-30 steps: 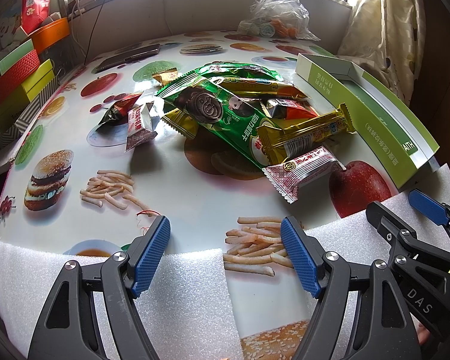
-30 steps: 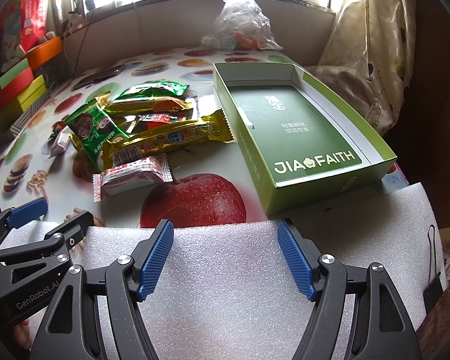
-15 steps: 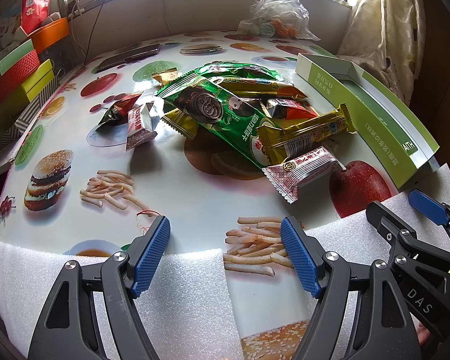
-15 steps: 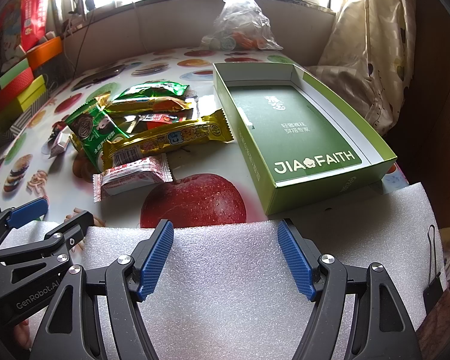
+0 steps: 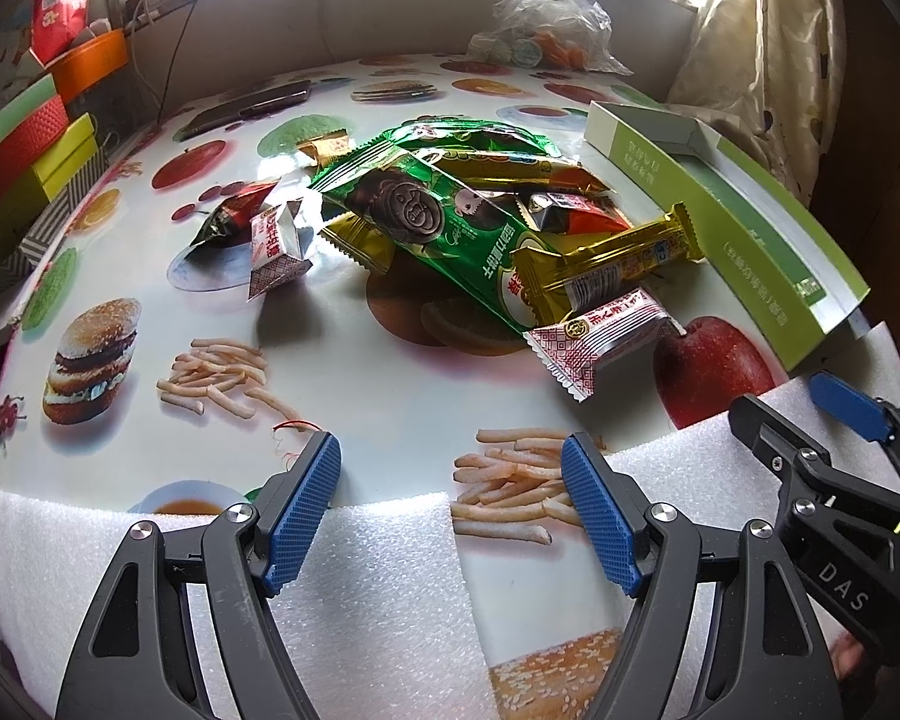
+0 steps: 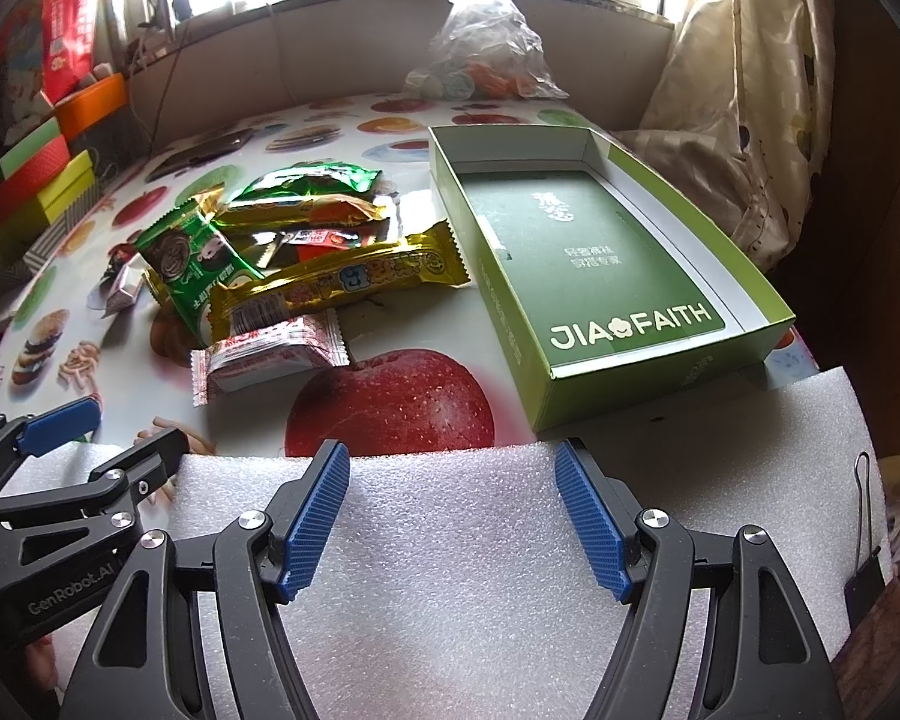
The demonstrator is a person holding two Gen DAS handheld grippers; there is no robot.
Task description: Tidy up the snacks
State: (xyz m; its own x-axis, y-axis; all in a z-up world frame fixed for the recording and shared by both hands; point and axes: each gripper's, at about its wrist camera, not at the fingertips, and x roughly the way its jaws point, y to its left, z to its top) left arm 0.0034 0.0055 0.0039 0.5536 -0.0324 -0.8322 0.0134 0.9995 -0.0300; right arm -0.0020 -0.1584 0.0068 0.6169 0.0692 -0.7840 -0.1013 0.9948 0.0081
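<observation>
Sunlit from a barred window, a table (image 5: 390,396) printed with fruit and burgers holds a heap of snacks (image 5: 450,222) at mid-frame in the left view, with an open green box (image 6: 600,264) just beside it, right of centre in the right view. Both the left gripper (image 5: 450,510) and right gripper (image 6: 453,516) hover low at the near edge over white foam (image 6: 462,600), jaws spread wide and empty. Because the slick wrappers overlap, a pinch at the red-and-white packet (image 5: 600,342) could likely drag the gold bar (image 5: 618,258) along or slip off.

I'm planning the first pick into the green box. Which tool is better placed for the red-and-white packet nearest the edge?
Probably the right tool: open, with the red-and-white packet just ahead-left and the green box ahead-right. The left tool is open too, but farther from the box.
</observation>
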